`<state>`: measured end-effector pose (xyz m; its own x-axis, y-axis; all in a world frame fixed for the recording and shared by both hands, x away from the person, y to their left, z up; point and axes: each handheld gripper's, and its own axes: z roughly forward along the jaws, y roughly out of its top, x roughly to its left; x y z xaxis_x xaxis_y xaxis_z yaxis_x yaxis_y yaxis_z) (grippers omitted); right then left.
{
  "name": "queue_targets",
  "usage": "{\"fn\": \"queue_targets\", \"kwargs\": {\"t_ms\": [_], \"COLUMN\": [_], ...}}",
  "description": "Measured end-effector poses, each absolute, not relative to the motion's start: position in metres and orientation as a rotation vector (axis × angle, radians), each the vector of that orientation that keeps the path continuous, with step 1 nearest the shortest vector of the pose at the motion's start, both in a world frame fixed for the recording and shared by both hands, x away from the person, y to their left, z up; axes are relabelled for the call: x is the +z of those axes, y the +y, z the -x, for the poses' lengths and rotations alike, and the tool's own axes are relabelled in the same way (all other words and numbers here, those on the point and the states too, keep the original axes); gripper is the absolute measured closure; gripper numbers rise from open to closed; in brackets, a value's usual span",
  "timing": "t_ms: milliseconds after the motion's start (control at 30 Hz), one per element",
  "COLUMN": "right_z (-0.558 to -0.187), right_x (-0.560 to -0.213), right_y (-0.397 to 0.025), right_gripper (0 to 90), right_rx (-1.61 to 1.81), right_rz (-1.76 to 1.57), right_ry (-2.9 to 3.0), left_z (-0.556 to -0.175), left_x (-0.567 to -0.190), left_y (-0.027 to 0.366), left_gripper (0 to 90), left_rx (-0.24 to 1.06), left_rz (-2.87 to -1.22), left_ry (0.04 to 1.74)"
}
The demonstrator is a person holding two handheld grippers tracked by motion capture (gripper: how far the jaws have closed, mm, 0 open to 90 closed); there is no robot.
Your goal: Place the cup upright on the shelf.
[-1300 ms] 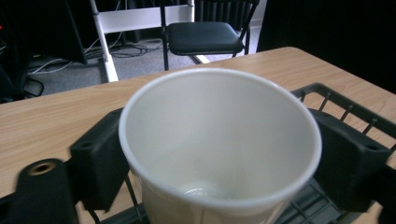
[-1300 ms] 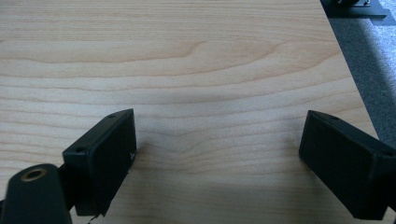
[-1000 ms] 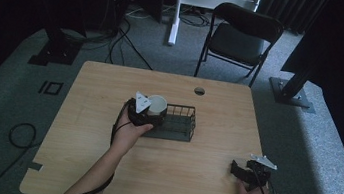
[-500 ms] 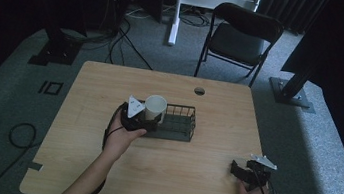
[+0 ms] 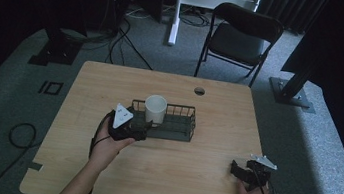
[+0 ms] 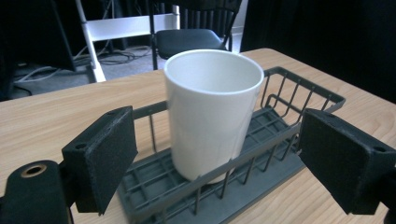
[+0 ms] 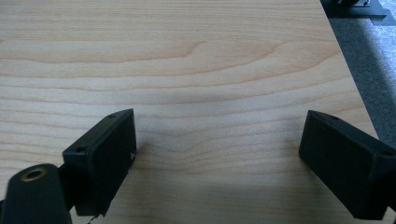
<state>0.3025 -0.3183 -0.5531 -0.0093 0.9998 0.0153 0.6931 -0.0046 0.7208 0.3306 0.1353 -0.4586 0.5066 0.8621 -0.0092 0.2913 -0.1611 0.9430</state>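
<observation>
Backing off now: the left gripper has slid away from the white cup, jaws spread wide and empty. Cup stands upright in the left end of the black wire basket, mid-table. Placing looks done; only the retreat's left. Right gripper rests near the front right corner, wide open too, holding nothing.

A black folding chair stands beyond the wooden table, cables on grey carpet
</observation>
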Motion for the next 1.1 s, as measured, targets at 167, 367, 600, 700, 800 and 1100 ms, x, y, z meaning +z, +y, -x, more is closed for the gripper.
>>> {"fn": "queue_targets", "kwargs": {"t_ms": [167, 367, 600, 700, 800, 1100], "right_z": [-0.302, -0.302, -0.302, -0.302, -0.302, -0.302], "right_x": [-0.553, -0.553, -0.553, -0.553, -0.553, -0.553], "right_y": [-0.318, -0.318, -0.318, -0.318, -0.318, -0.318], "right_gripper": [10.6, 10.6, 10.6, 10.6, 10.6, 10.6], "right_rx": [0.763, 0.763, 0.762, 0.763, 0.762, 0.763], "right_rz": [-1.750, -1.749, -1.747, -1.747, -1.747, -1.747], "right_ry": [1.755, 1.756, 1.756, 1.756, 1.756, 1.756], "left_z": [-0.322, -0.313, -0.306, -0.303, -0.299, -0.290], "left_x": [-0.462, -0.473, -0.485, -0.490, -0.497, -0.516], "left_y": [0.148, 0.163, 0.183, 0.192, 0.202, 0.224], "left_gripper": [12.8, 12.8, 12.8, 12.8, 12.8, 12.8], "left_rx": [0.692, 0.694, 0.705, 0.709, 0.707, 0.722], "left_rz": [-1.684, -1.678, -1.669, -1.666, -1.655, -1.640], "left_ry": [1.003, 1.032, 1.074, 1.096, 1.129, 1.215]}}
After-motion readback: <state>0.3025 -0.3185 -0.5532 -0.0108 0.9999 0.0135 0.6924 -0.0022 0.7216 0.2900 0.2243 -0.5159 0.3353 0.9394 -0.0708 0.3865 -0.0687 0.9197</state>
